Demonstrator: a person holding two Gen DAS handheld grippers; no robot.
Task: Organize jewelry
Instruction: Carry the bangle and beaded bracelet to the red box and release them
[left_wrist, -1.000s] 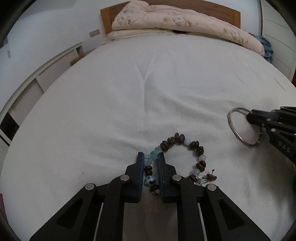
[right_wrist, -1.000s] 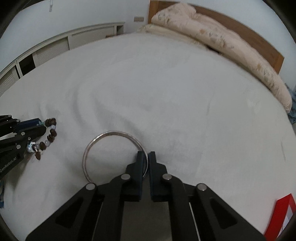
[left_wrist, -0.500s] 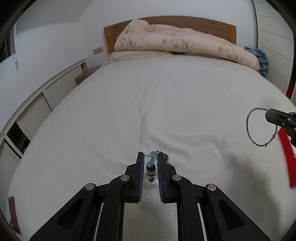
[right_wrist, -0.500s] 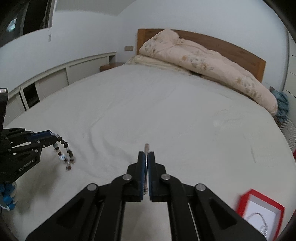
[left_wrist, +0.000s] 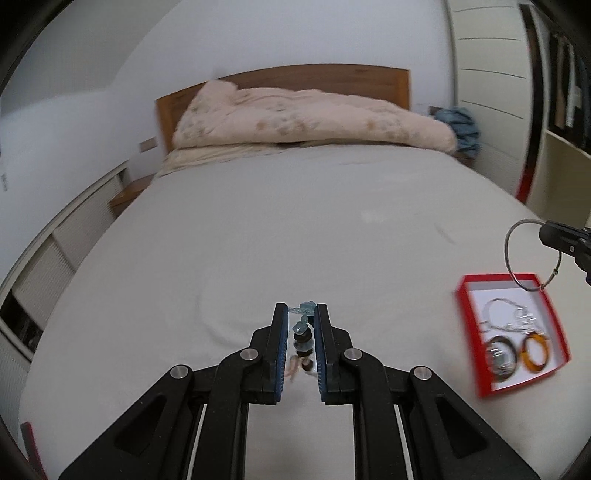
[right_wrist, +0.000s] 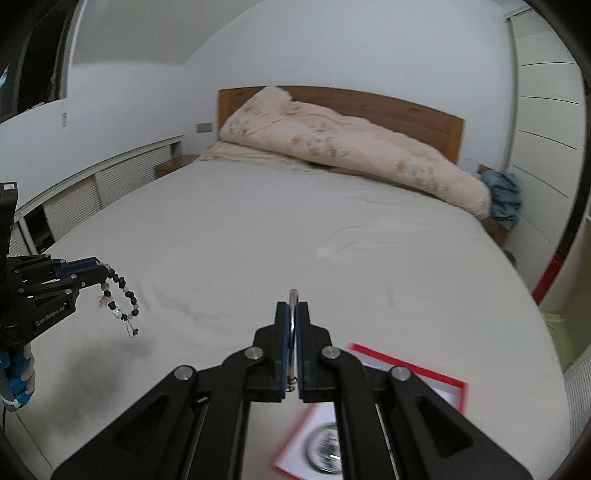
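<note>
My left gripper (left_wrist: 300, 314) is shut on a beaded bracelet (left_wrist: 303, 332) of brown and pale blue beads, held in the air above the bed; the bracelet hangs from it in the right wrist view (right_wrist: 120, 295). My right gripper (right_wrist: 293, 310) is shut on a thin silver bangle (right_wrist: 293, 332), seen edge-on. In the left wrist view the bangle (left_wrist: 517, 258) hangs over the far edge of a red jewelry box (left_wrist: 476, 354). The box holds a silver chain (left_wrist: 506, 314), a dark bangle (left_wrist: 498, 356) and an amber ring (left_wrist: 533, 349).
The white bed sheet (left_wrist: 295, 221) fills both views. A pink duvet (left_wrist: 306, 118) lies piled against the wooden headboard (left_wrist: 332, 77). Blue cloth (left_wrist: 460, 125) sits at the bed's far right corner. White cabinets (right_wrist: 74, 195) run along the left. The red box (right_wrist: 406, 373) lies under my right gripper.
Both grippers have lifted off the sheet with their pieces. The bracelet now hangs free. The right gripper has carried the bangle right, over the red box, which has come into view.
</note>
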